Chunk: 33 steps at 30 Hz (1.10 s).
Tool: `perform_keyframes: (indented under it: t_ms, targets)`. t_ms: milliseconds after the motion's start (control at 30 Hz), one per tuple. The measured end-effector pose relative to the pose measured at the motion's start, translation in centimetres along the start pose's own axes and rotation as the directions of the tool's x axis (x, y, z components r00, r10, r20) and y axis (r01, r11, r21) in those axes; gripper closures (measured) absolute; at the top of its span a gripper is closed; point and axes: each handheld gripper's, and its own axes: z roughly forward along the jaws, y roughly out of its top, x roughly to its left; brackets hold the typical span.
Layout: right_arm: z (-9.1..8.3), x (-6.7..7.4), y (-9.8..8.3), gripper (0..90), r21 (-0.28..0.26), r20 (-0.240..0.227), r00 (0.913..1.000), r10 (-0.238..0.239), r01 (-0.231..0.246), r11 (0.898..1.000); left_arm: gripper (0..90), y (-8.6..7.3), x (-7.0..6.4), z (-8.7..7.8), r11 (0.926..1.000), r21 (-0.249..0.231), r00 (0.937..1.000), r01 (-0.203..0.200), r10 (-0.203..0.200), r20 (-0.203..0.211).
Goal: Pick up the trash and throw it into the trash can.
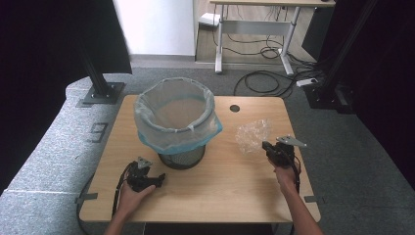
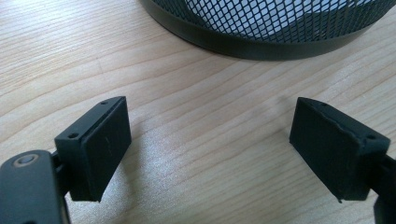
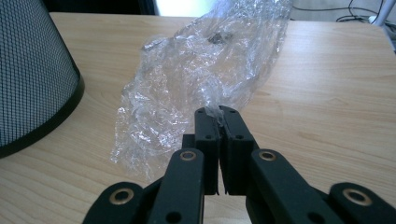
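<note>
Plastic wrap [image 3: 196,88], crumpled and clear, lies on the table [image 1: 220,186] right of the basket and we have its near edge pinched. Largest before us is the mesh basket [image 1: 182,157] with its bag liner [image 1: 176,122], standing mid-table. Our right claw [image 3: 219,116] is clenched on the film; our left claw [image 2: 210,140] sits released just beside the basket's base, holding nothing. We judge the thin pinch might slip, since film this slick tears or slides out
</note>
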Motion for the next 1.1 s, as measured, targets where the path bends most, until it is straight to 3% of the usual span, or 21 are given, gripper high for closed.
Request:
perform_keyframes:
  t_ms: [467, 867, 1100]
  targets:
    - [-1.5, 1.1, 1.5, 86.0, -0.081, -0.043, 0.9991, -0.003, -0.001, 0.997, 12.4, 0.0, 0.0, 0.0, 1.0000, 0.001, 1.0000, 0.000, 0.000, 0.000]
    - [-2.6, 0.3, 2.2, 86.0, -0.127, -0.051, 0.9981, 0.034, -0.040, 0.991, 12.4, 0.0, 0.0, 0.0, 1.0000, 0.001, 1.0000, 0.000, 0.000, 0.000]
    - [-3.4, 0.6, 2.8, 86.0, -0.160, -0.064, 0.9975, 0.030, -0.040, 0.986, 12.4, 0.0, 0.0, 0.0, 1.0000, 0.001, 1.0000, 0.000, 0.000, 0.000]
